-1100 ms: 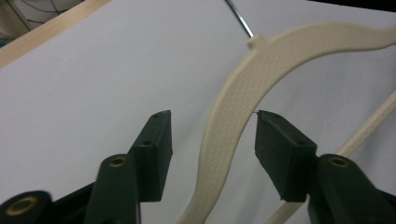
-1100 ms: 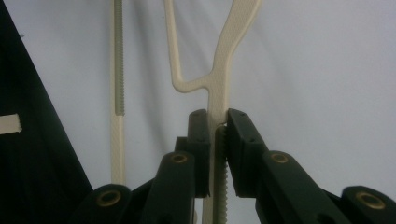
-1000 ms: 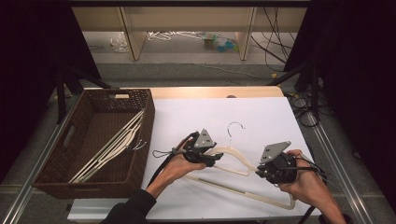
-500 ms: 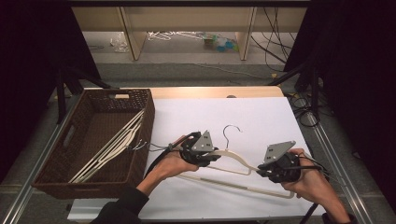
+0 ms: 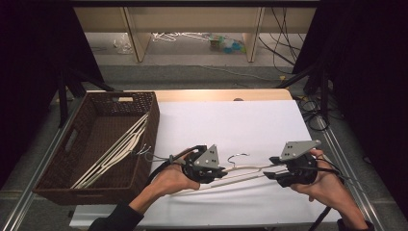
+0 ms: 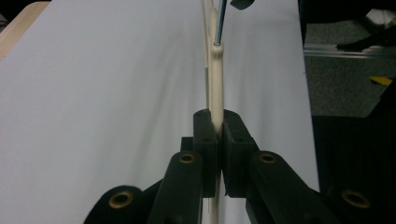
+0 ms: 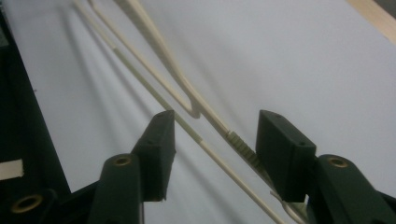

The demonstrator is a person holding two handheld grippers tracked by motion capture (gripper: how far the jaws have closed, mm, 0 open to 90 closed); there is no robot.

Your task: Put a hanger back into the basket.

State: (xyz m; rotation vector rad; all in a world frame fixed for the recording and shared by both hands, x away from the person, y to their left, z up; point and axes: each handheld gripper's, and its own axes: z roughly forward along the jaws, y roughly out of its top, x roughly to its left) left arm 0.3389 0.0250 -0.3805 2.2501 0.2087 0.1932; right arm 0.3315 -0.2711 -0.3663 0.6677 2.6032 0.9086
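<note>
A cream hanger (image 5: 243,169) with a metal hook (image 5: 238,156) is held low over the white sheet near the front of the table. My left gripper (image 5: 222,172) is shut on its left arm; in the left gripper view the jaws pinch the hanger (image 6: 215,84) edge-on at the gripper (image 6: 218,135). My right gripper (image 5: 269,174) is open at the hanger's right end. In the right gripper view the hanger's arm and lower bar (image 7: 187,98) run between the spread jaws of the gripper (image 7: 212,140), touching neither.
A brown wicker basket (image 5: 144,103) stands at the table's left with several cream hangers (image 5: 115,151) lying in it. The white sheet (image 5: 231,125) covers the table beyond the hands. Metal rails run along both table sides.
The hanger has come toward the front edge and tilted, its hook now lower in view. The left hand moved with it, and the right hand shifted rightward.
</note>
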